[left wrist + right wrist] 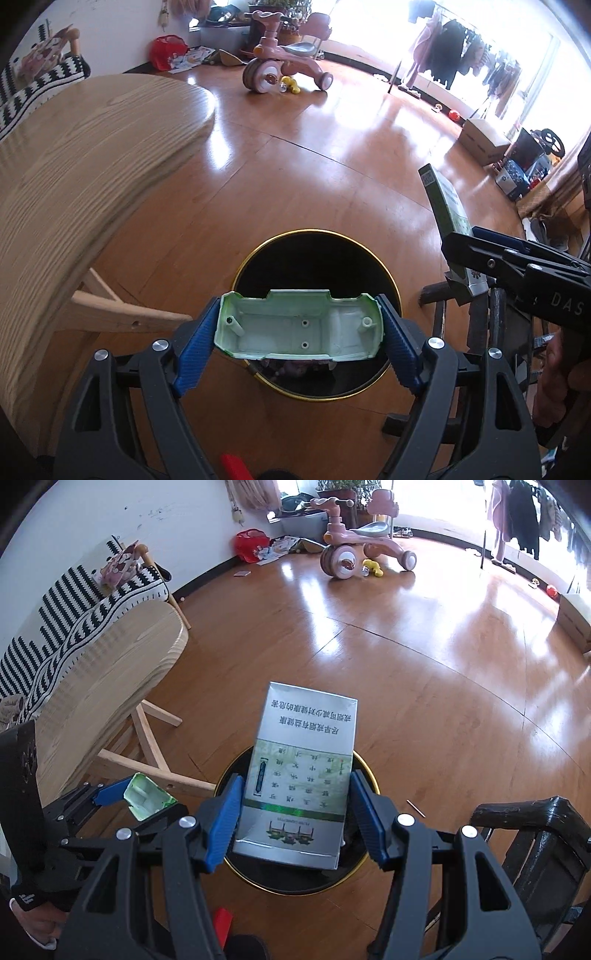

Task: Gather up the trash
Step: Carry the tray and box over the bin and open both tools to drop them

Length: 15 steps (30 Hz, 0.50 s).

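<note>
My left gripper (299, 328) is shut on a pale green toy car shell (299, 326), hollow side up, held over the round black trash bin with a gold rim (314, 230). My right gripper (295, 812) is shut on a silver and green cigarette box (301, 768), held over the same bin (364, 762). In the left wrist view the right gripper (461, 254) and its box (445, 201) are at the right of the bin. In the right wrist view the left gripper (122, 797) and the shell (146, 799) are at the left.
A light wooden round table (74, 177) with wooden legs stands left of the bin. A dark wooden chair (535, 834) stands at the right. A pink tricycle (284, 62), a red bag (166, 51) and boxes (484, 138) lie farther off on the wooden floor.
</note>
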### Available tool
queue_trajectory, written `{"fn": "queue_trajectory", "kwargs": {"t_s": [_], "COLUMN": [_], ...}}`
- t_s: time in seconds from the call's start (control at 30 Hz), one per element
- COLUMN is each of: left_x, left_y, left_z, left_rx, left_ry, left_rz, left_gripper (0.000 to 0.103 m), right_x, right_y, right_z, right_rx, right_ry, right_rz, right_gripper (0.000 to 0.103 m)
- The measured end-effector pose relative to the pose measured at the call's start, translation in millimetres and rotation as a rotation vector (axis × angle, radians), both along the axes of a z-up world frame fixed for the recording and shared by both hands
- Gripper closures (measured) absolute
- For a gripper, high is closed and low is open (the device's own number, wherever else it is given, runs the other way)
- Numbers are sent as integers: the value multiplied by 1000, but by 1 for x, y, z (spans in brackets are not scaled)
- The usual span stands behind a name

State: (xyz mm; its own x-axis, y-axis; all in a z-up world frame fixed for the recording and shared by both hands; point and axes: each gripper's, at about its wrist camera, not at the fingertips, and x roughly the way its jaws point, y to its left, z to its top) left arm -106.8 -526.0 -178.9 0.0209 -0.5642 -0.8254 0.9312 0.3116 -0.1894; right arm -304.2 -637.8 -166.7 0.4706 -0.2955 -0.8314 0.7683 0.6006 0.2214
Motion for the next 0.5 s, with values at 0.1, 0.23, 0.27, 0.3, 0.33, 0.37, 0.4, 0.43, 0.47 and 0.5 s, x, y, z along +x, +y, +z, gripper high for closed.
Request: {"fn": "queue_trajectory", "kwargs": {"t_s": [0.1,0.23,0.27,0.3,0.33,0.37,0.4,0.43,0.47,0.5], "left_x": [-5,-11,-11,-13,-12,-12,-12,-11,-10,-9], "left_y": [-8,-8,-8,-9,-9,-9,-9,-9,-8,-6], "left_z": [0,4,6,6,6,7,7,7,8,9], "left_rx": [2,-9,-12,-12,-11,-11,-11,-11,-11,-12], "left_ry": [-11,-43,-46,-47,-49,-49,-48,-49,-51,-53], "left_rz": [-17,-13,-15,-15,-14,-12,-10,-8,-4,1], "left_gripper": [23,13,13,12,12,12,12,12,11,11], "right_x": [-4,-9,-9,-9,-9,-8,-7,-4,-2,0], "right_y": [-3,-6,-6,-6,-6,-6,-5,-4,-3,-3], "right_z": [0,-2,-2,-3,-4,-4,-5,-4,-5,-6], "right_rx": [2,6,7,9,12,13,14,15,17,19], "right_ry": [1,1,1,2,3,4,5,7,9,11], "right_rz": [-12,-23,-26,-27,-26,-24,-21,-18,-12,-9], "right_gripper": [45,45,45,45,45,45,45,45,45,45]}}
